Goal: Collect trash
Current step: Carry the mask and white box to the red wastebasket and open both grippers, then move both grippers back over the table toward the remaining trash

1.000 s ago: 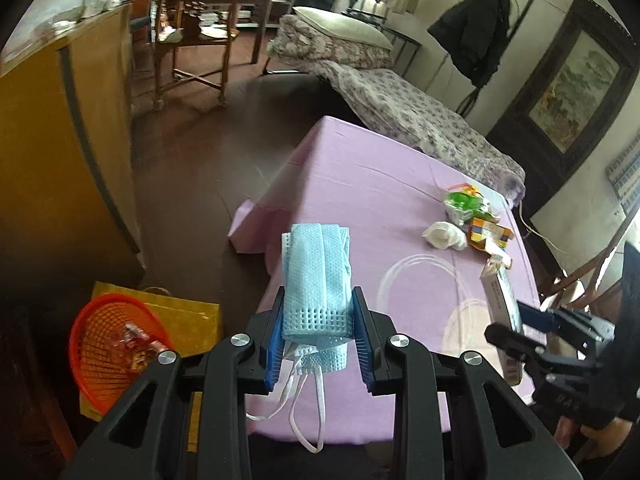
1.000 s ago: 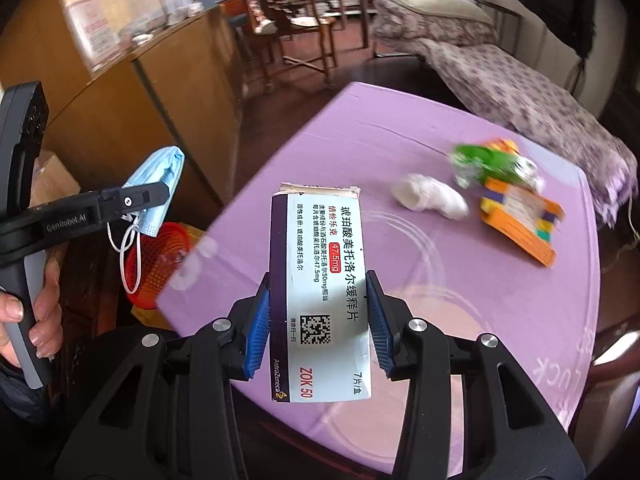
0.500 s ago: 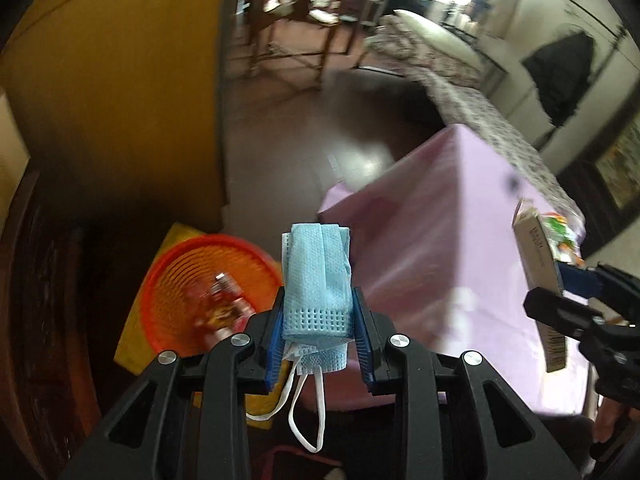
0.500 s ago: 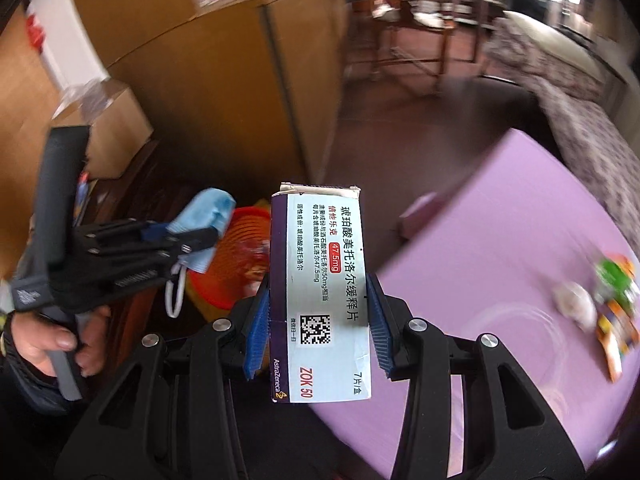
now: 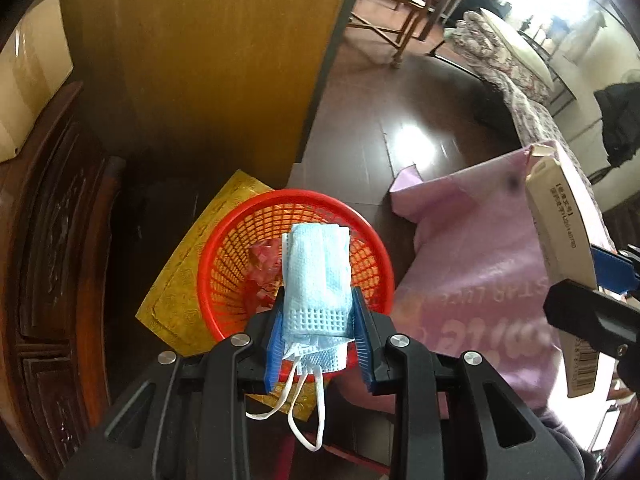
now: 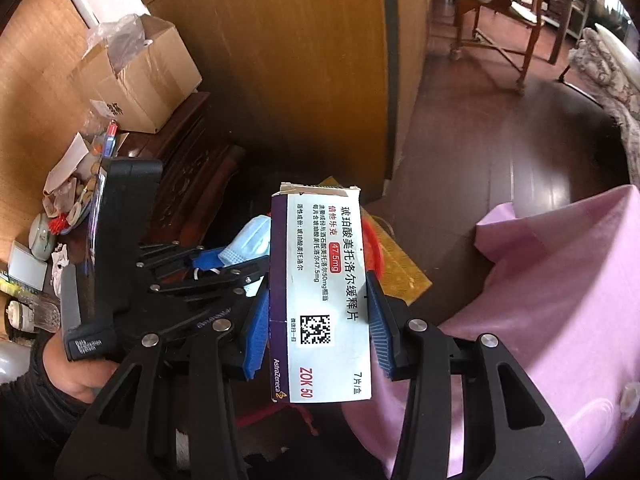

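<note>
My left gripper (image 5: 316, 322) is shut on a folded blue face mask (image 5: 316, 276) whose white ear loops dangle below the pads. It hangs right above a red mesh basket (image 5: 224, 256) on the floor, which holds some red wrappers. My right gripper (image 6: 316, 320) is shut on a white and purple medicine box (image 6: 320, 292), held upright. That box (image 5: 560, 240) also shows at the right edge of the left wrist view, over the pink tablecloth. The mask (image 6: 250, 244) and the left gripper (image 6: 224, 264) sit just left of the box in the right wrist view. The box hides most of the basket there.
The basket stands on a yellow flat package (image 5: 180, 280) beside a wooden cabinet (image 5: 224, 52). A pink-clothed table (image 6: 560, 280) lies to the right. A dark carved bench (image 5: 52, 240) with a cardboard box (image 6: 136, 76) and clutter stands left. Dark wood floor (image 5: 400, 132) stretches beyond.
Both grippers swung left off the table and down toward the floor. The red basket came from the lower left to directly under the mask. Both grips are unchanged.
</note>
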`<state>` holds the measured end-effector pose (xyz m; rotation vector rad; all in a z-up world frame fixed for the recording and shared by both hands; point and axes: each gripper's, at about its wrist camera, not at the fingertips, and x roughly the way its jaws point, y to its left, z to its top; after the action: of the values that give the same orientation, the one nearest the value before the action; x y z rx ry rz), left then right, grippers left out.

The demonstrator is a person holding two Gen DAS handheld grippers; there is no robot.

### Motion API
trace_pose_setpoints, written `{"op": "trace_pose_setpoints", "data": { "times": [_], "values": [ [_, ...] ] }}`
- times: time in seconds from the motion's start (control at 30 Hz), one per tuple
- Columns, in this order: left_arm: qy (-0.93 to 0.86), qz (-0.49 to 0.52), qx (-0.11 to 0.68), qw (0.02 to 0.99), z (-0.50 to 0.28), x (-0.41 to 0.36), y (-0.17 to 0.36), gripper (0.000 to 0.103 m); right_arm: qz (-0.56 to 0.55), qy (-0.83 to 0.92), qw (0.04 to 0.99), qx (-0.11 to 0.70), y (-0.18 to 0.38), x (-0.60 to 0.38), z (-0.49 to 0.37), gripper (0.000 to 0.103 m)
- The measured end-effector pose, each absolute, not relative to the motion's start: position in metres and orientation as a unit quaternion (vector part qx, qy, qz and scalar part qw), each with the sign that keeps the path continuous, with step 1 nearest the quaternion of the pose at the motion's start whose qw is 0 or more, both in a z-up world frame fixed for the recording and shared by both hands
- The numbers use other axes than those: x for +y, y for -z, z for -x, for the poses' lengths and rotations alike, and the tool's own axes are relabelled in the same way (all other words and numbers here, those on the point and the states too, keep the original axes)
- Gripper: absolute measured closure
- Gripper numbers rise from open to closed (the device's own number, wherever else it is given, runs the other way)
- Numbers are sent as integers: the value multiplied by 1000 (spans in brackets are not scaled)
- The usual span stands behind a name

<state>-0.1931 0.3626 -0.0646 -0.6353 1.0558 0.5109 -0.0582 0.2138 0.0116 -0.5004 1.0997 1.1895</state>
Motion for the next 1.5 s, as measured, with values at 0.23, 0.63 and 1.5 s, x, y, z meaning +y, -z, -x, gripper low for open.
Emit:
{"op": "trace_pose_setpoints", "data": {
  "times": [0.23,0.63,1.5],
  "values": [
    [-258,315,493,769,192,378,82,53,199,-531,652,502,7,232,56,57],
    [-278,337,492,754,195,384,86,36,169,-524,654,519,13,219,47,44],
    [-191,211,488,825,103,245,-3,14,84,-415,779,462,-38,-24,-17,24]
  ]
}}
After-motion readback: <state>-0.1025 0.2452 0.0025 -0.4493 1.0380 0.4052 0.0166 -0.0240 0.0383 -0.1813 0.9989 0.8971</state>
